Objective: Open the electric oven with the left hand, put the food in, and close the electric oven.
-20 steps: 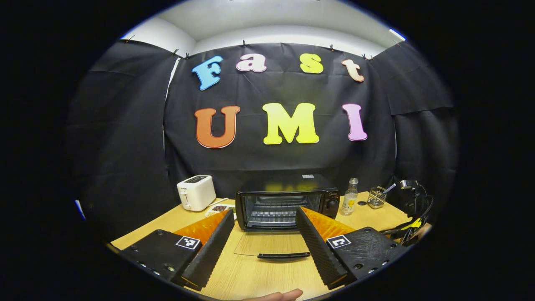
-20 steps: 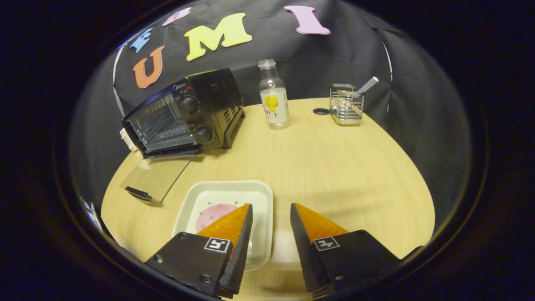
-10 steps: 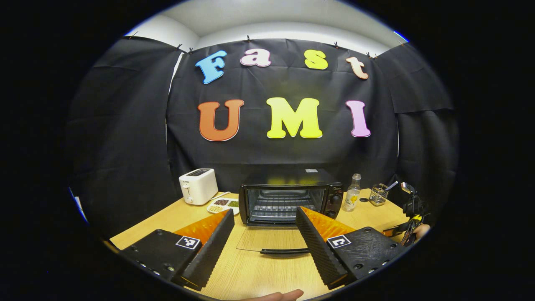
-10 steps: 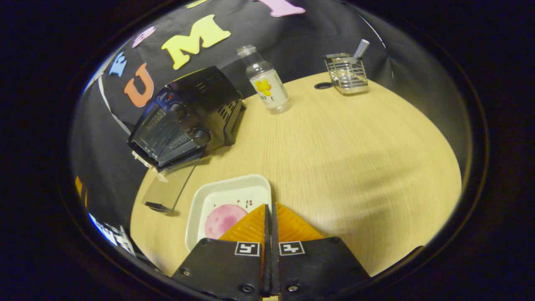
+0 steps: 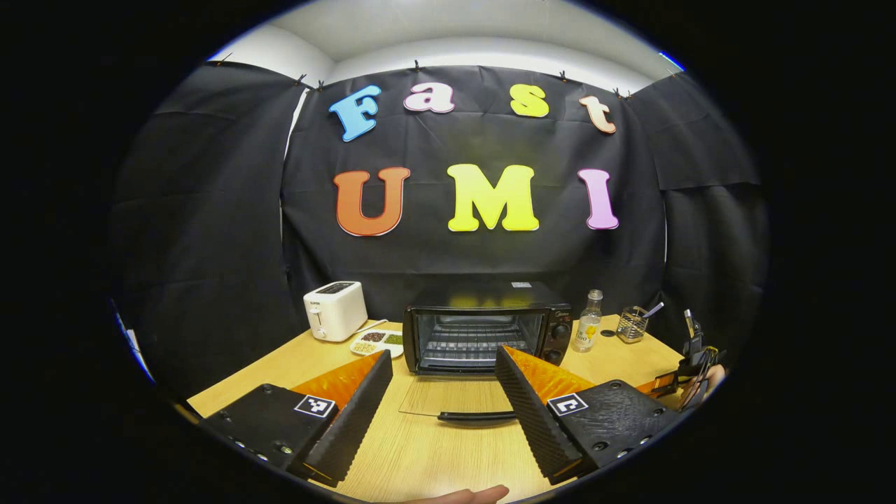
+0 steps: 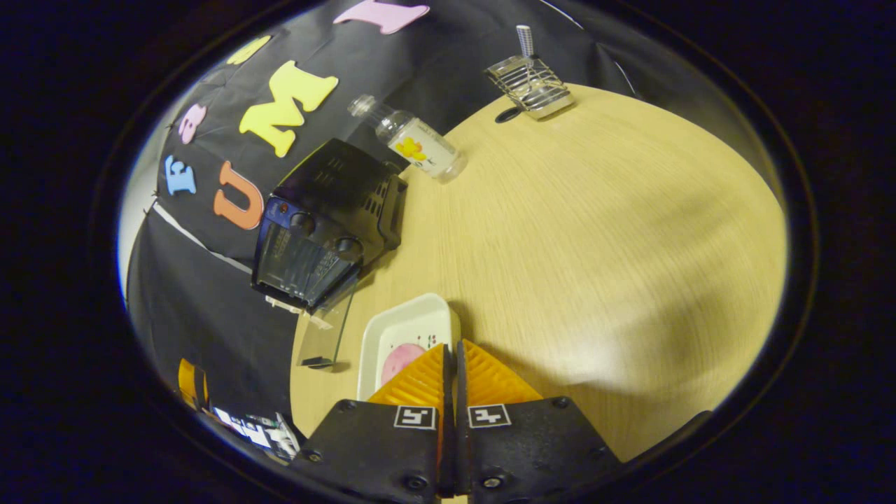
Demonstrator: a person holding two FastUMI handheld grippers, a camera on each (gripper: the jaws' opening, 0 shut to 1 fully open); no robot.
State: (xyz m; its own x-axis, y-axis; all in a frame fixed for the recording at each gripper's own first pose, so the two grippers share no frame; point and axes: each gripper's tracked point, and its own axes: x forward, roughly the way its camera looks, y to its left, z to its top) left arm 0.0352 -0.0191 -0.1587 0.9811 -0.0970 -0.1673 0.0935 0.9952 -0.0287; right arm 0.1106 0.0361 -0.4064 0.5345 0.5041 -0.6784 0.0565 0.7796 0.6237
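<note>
The black electric oven [image 5: 483,329] stands at the table's middle with its glass door [image 5: 455,397] folded flat down and the rack inside showing. My left gripper [image 5: 442,355] hangs open in front of that door, holding nothing. In the right gripper view a white tray [image 6: 406,325] with a pink round of food [image 6: 397,358] sits right of the oven [image 6: 329,217]. My right gripper [image 6: 451,346] is shut on the tray's near rim. The view is strongly tilted. At the left gripper view's far right the right gripper [image 5: 689,374] shows small.
A white toaster [image 5: 334,310] and a small compartment dish [image 5: 376,341] stand left of the oven. A clear bottle [image 5: 588,329] and a wire holder [image 5: 632,323] stand to its right. A fingertip [image 5: 469,495] shows at the table's front edge.
My right gripper closed on the tray's rim, then its view rolled and rose. The left gripper drew back a little from the oven and stayed open.
</note>
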